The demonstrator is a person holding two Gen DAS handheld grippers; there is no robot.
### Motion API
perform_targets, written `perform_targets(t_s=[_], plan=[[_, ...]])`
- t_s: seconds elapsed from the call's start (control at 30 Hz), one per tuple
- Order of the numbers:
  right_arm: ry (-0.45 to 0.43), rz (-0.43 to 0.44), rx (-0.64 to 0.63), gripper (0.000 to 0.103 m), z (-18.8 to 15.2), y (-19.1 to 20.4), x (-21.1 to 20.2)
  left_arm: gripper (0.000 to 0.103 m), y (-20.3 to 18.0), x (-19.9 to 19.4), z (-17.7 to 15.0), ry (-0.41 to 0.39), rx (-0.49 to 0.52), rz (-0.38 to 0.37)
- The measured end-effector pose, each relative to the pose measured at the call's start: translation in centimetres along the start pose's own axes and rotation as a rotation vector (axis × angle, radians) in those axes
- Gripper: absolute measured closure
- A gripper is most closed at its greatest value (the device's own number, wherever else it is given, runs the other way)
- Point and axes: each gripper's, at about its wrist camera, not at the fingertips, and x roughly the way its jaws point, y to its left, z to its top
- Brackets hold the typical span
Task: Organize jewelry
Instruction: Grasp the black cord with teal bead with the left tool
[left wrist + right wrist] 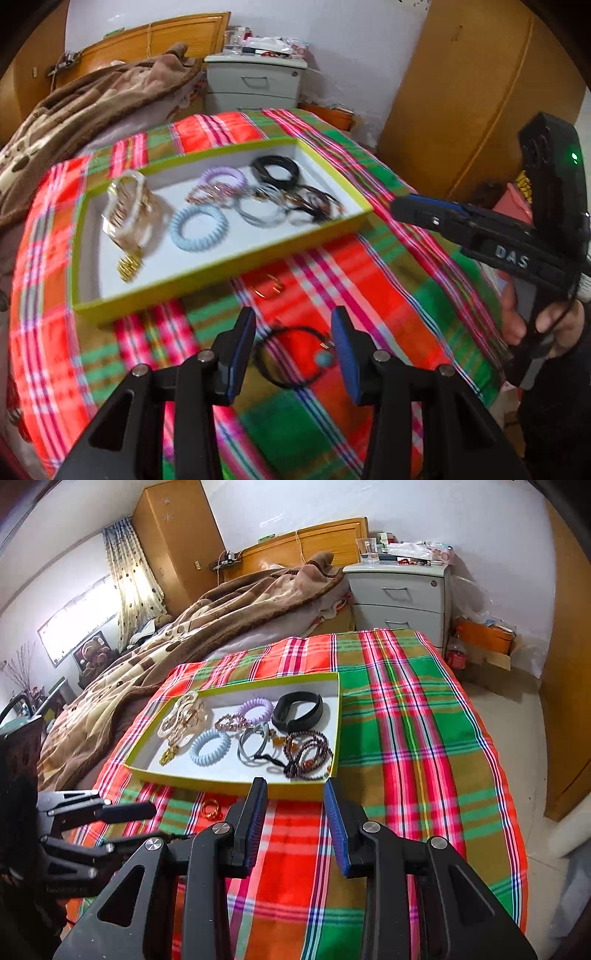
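Note:
A shallow box with a yellow-green rim (221, 266) (221, 781) rests on a plaid cloth. It holds a blue coil band (199, 229) (209, 751), a purple coil band (255, 709), a black band (275, 170) (297, 710), dark beaded strings (308, 753) and pale gold chains (125, 210). In front of the box lie gold rings (269, 288) (211, 808) and a black cord bracelet with a turquoise bead (319, 358). My left gripper (293, 325) (155, 823) hovers open over that bracelet, pads clear of it. My right gripper (294, 790) (402, 208) is open and empty near the box's front right corner.
The plaid cloth (406, 738) covers the end of a bed. A brown blanket (184, 627) is heaped behind the box, with a grey nightstand (399, 594) beyond it. A person's hand (546, 317) holds the right gripper. A wooden wardrobe (461, 92) stands at right.

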Motion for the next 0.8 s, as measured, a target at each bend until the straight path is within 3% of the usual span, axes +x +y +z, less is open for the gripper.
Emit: perform_targets(t_s=[0.23,0.67,0.8], plan=[[0.005,-0.010,0.005,0.070,-1.6,-0.2,-0.8,0.059,-2.5,0.8,-2.3,0.034,0.044,0.003],[0.006,-0.013,0.017,0.070,-2.8,-0.6,-1.3,0.059,-4.6,3.4,-2.9,0.059,0.102,0.115],[0.004,-0.014,0.020,0.070,-2.8,-0.8,-1.4,0.068,-4.8,3.7,-2.6,0.059,0.116,0.154]])
